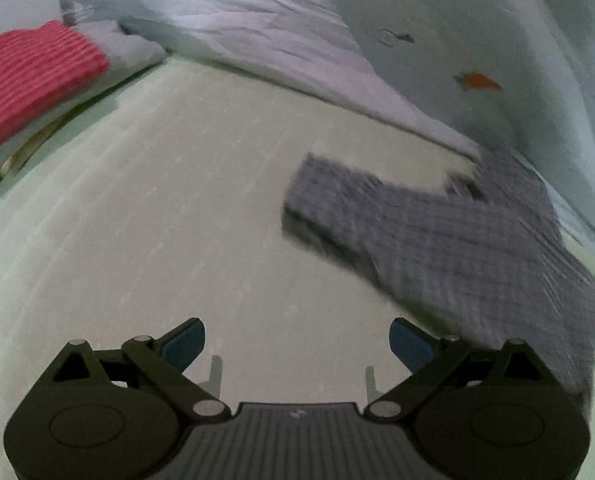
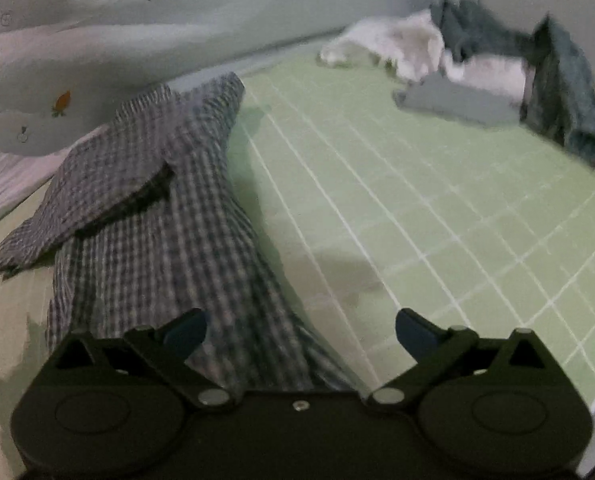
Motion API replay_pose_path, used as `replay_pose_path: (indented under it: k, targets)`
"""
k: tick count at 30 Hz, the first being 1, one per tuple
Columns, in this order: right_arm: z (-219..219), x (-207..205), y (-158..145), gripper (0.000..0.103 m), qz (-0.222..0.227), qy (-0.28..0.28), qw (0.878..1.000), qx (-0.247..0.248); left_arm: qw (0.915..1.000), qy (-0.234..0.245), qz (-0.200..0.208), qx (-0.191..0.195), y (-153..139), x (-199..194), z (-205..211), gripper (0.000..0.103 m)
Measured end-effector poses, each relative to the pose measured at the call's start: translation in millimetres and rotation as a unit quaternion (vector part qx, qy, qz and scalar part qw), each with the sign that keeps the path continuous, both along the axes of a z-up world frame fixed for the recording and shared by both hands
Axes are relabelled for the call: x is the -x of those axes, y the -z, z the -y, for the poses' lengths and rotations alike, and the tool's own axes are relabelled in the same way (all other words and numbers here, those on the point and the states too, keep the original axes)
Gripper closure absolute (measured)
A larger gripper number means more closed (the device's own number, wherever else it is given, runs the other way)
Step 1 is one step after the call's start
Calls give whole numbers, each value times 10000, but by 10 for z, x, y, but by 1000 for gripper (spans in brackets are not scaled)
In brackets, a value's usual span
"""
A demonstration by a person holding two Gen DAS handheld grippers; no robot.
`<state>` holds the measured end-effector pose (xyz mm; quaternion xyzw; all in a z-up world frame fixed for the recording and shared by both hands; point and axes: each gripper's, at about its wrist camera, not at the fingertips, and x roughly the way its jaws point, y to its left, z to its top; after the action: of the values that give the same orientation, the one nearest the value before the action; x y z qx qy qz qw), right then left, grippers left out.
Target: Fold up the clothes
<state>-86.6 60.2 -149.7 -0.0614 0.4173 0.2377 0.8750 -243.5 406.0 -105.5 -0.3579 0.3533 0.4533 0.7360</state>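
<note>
The right gripper (image 2: 301, 330) hung over the near part of the checked garment (image 2: 157, 216), its 2 jaws spread as wide as they go and holding nothing; the left blue pad (image 2: 185, 334) sat above the cloth, the right pad above the bare green gridded mat (image 2: 417, 208), and whether the left pad touched the fabric could not be told. From there the garment ran away from the gripper toward the far left edge of the mat, its long axis slanting up and slightly left in the right wrist view, with 1 flap folded across it toward the left and a second tip pointing toward the far edge. The left gripper (image 1: 297, 344) stood equally wide apart and empty over bare mat, and in its blurred view the same checked garment (image 1: 457, 240) lay ahead and to its right, well clear of both pads, its sleeve-like arm pointing left across the mat. Farther off, a red striped folded cloth (image 1: 33, 76) sat on a stack at the mat's far left. At the far right corner lay a heap of white, grey and dark blue-green clothes (image 2: 477, 64). Beyond the far edge lay pale bedding (image 2: 57, 60) printed with a small carrot.
</note>
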Motion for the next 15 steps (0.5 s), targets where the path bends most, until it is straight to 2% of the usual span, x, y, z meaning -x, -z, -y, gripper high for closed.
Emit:
replay_pose_path:
  k: [4, 7, 10, 12, 13, 15]
  targets:
    - [-517, 116, -16, 1, 896, -182, 9933, 704, 10000, -46, -20, -69, 193, -164, -582, 6]
    - [-893, 75, 34, 6, 1312, -272, 9842, 1158, 9999, -66, 91, 47, 309, -268, -879, 9]
    - [-1237, 23, 100, 21, 1574, -383, 9735, 1616, 9998, 142, 10, -108, 355, -381, -943, 13]
    - [-1422, 8, 149, 38, 1658, -588, 9665, 1870, 9986, 358, -202, -318, 376, -458, -916, 20]
    - [-1503, 12, 172, 42, 1714, -664, 9625, 1995, 9975, 455, -318, -448, 377, -493, -884, 27]
    - [-1625, 42, 218, 64, 1830, -813, 9548, 2195, 9951, 700, -353, -610, 374, -535, -838, 46]
